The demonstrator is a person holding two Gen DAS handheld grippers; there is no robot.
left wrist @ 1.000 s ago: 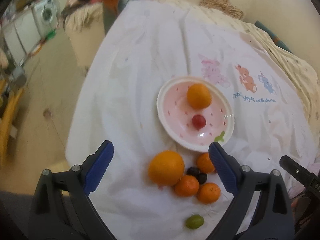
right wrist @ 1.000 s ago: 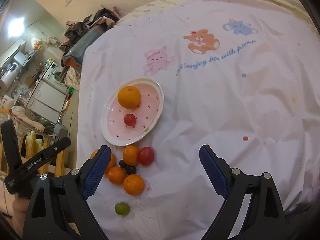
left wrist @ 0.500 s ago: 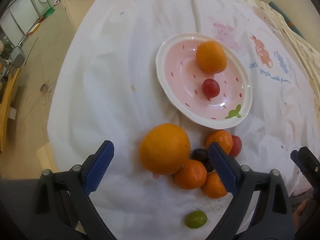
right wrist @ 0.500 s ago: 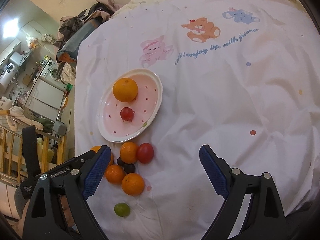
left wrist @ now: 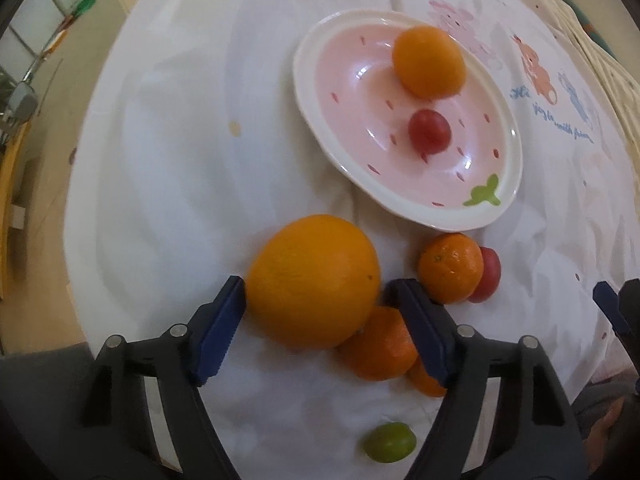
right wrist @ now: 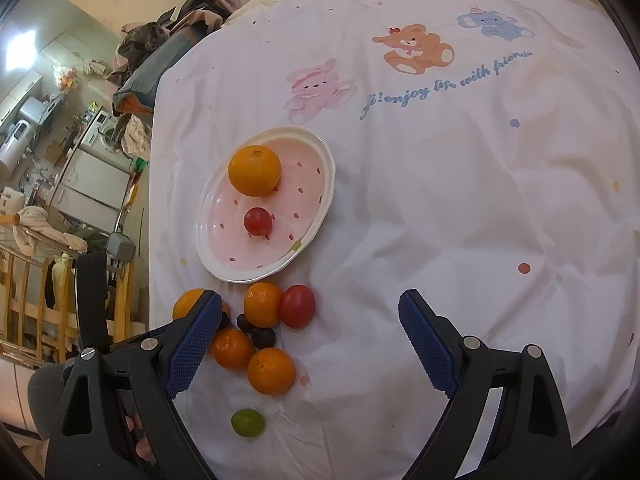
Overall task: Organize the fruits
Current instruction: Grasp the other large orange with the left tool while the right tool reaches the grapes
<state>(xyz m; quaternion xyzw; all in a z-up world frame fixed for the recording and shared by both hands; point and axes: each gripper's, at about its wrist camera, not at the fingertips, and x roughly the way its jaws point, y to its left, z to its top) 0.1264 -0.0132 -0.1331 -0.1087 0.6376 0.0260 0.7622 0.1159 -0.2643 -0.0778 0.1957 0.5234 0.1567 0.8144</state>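
Left gripper [left wrist: 316,316] sits half-open around the big orange [left wrist: 313,282], not squeezing yet. Right gripper [right wrist: 310,344] hangs wide open, empty. Next I'd guess: close, lift, drop it on the plate [left wrist: 320,120].

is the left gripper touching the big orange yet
Cannot tell. In the left wrist view the left gripper brackets the big orange, its left fingertip at the skin, no plain gap or contact.

Plate [right wrist: 325,184] serving as landmark, sitting on the printed cloth [right wrist: 460,220]. An orange [right wrist: 254,170] is lying in the plate's far part, a tomato [right wrist: 258,221] lying nearer its middle. Just before the plate's near rim a cluster is lying: large orange [left wrist: 312,280] to the left, mandarin [right wrist: 263,304] and second tomato [right wrist: 297,306] touching on the right, two grapes [right wrist: 256,330] tucked between, two more mandarins [right wrist: 252,358] behind them. Farthest from the plate, a lone grape [right wrist: 247,423] is lying apart.
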